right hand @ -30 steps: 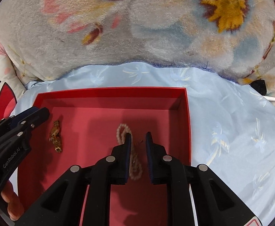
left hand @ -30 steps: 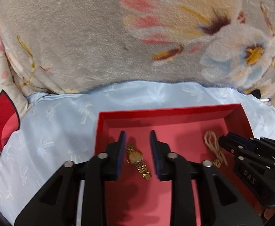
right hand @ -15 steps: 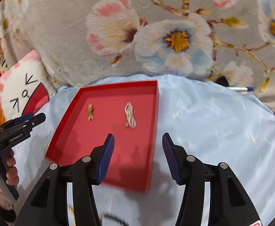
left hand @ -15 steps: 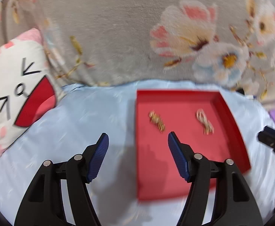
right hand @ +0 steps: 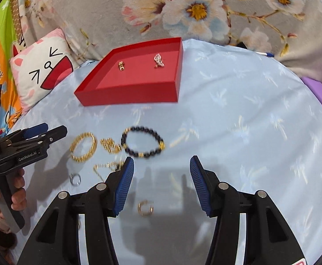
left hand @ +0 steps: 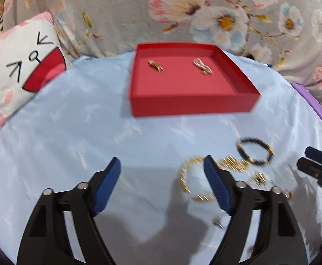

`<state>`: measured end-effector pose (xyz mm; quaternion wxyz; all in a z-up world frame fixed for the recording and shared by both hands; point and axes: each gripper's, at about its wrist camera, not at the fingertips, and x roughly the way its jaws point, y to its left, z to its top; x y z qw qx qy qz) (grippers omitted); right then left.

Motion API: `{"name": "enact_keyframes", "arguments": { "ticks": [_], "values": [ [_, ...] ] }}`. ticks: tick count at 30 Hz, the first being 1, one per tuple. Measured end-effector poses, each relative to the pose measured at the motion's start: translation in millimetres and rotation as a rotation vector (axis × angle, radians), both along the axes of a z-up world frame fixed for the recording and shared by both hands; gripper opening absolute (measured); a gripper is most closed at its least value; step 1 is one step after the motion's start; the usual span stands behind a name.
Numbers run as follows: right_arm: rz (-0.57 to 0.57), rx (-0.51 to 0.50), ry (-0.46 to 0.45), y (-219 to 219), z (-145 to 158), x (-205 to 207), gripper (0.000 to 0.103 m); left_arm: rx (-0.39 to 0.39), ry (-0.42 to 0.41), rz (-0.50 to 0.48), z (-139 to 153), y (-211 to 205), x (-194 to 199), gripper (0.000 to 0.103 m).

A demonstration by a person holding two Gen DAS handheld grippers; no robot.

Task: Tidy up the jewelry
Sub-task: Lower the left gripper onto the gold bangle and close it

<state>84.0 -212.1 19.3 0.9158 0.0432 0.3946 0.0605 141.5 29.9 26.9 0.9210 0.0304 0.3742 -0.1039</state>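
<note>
Just ahead of the right claw lies the bead bracelet.

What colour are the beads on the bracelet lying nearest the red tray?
Dark, near black, with a few gold spacers: the beaded bracelet shows best in the right wrist view.

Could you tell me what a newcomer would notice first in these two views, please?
The bright red tray on the pale blue cloth stands out first, with two small gold pieces lying apart inside it. Nearer the cameras, loose jewelry sits on the cloth: a black bead bracelet and a gold chain bracelet beside it. Behind everything lies a grey floral blanket, with a cartoon-face pillow at the left.
</note>
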Motion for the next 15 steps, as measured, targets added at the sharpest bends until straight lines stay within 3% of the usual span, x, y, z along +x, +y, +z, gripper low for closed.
{"name": "enact_keyframes", "arguments": {
  "ticks": [6,15],
  "values": [
    [0.004,0.037,0.028,-3.1,-12.1,-9.9,0.052,0.042,0.006,-0.042,-12.4,-28.7,-8.2,0.083],
    [0.003,0.03,0.034,-3.4,-15.3,-8.5,0.052,0.065,0.073,-0.053,-29.4,-42.2,7.3,0.08]
  ]
}}
